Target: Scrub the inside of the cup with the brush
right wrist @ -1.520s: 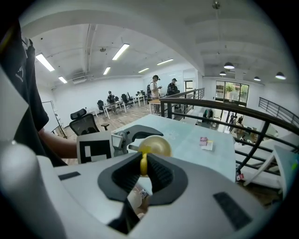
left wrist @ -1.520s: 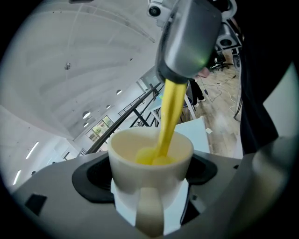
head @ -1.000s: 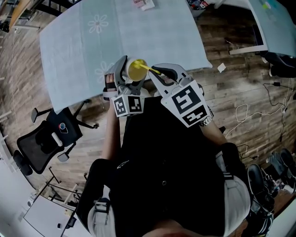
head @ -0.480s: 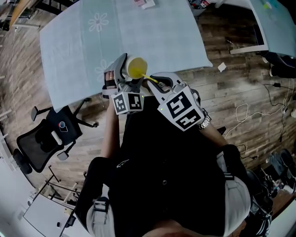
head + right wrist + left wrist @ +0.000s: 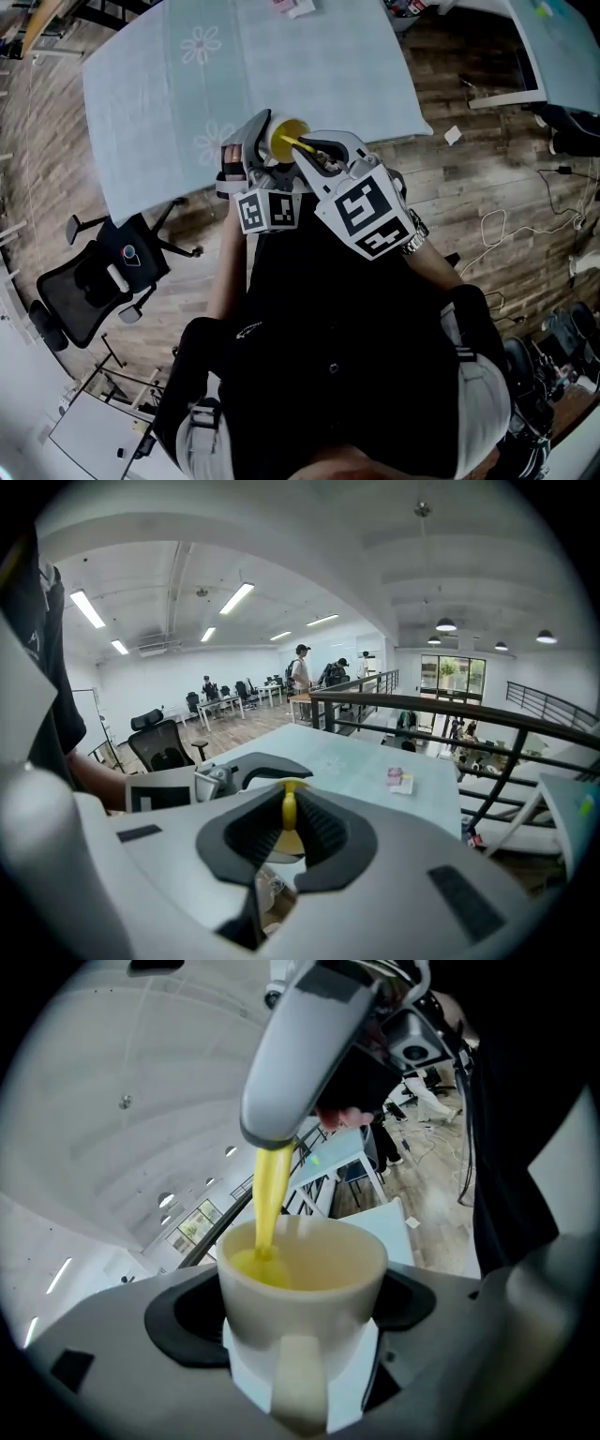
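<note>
In the left gripper view a white cup [image 5: 302, 1283] sits upright between the jaws of my left gripper [image 5: 300, 1312], which is shut on it, handle toward the camera. A yellow brush [image 5: 265, 1206] comes down from my right gripper [image 5: 305, 1049] into the cup, its head low against the left inside wall. In the right gripper view my right gripper [image 5: 289, 825] is shut on the brush's thin yellow handle [image 5: 289, 806]. From the head view the cup [image 5: 286, 137] is held over the near table edge, left gripper [image 5: 265, 150] beside it, right gripper [image 5: 314, 155] at its right.
A pale blue table [image 5: 281, 66] with flower prints lies ahead, small packets [image 5: 291, 7] at its far edge. A black office chair [image 5: 94, 281] stands on the wooden floor at left, and cables [image 5: 497, 225] lie at right. A dark railing [image 5: 450, 710] runs past the table.
The cup and both grippers have shifted slightly right and toward the table. The right gripper dipped at half a second ago and came back up, moving the brush in the cup.
</note>
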Demonstrator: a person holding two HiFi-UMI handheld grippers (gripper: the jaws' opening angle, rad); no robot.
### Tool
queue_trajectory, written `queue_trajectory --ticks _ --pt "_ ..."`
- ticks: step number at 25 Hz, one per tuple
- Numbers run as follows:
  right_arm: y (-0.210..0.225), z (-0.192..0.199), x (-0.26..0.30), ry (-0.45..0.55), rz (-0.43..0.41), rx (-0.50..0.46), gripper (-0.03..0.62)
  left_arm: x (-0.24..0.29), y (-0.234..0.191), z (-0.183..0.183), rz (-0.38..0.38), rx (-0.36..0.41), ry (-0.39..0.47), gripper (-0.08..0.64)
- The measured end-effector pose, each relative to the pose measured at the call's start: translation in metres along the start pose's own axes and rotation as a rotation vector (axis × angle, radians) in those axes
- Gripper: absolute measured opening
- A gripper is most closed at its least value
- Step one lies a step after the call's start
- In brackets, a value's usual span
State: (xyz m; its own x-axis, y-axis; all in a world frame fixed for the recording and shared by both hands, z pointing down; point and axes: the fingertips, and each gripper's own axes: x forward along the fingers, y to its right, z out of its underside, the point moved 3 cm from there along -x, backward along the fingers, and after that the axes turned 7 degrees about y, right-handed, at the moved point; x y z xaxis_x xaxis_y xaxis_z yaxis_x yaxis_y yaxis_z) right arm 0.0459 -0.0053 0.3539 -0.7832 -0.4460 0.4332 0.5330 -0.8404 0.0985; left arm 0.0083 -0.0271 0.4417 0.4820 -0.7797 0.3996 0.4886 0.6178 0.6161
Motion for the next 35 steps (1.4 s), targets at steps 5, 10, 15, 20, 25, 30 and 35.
queue_trajectory --ticks 5,10,15,20,25,30,35 --pt "0.022 0.004 0.0 -0.001 0.053 0.026 0.04 0.001 -0.002 -0.006 0.002 0.012 0.013 0.433" --pt "0.026 0.018 0.007 -0.034 0.064 0.049 0.04 0.002 -0.008 -0.006 -0.002 0.02 0.007 0.433" --pt "0.025 0.029 0.012 -0.071 0.051 0.055 0.04 0.005 -0.011 -0.001 -0.002 0.011 -0.001 0.432" --pt "0.015 0.032 0.015 -0.125 0.009 0.03 0.039 0.005 -0.016 0.004 -0.012 0.0 -0.012 0.433" --pt "0.002 0.03 0.021 -0.128 -0.052 0.049 0.038 0.007 -0.017 0.009 -0.009 -0.003 -0.007 0.431" --pt "-0.004 0.014 0.032 -0.116 -0.046 0.027 0.038 0.006 -0.012 0.014 0.031 -0.015 0.028 0.433" --pt "0.002 0.001 0.046 -0.11 0.021 0.042 0.038 0.0 -0.016 0.023 0.059 -0.031 0.063 0.432"
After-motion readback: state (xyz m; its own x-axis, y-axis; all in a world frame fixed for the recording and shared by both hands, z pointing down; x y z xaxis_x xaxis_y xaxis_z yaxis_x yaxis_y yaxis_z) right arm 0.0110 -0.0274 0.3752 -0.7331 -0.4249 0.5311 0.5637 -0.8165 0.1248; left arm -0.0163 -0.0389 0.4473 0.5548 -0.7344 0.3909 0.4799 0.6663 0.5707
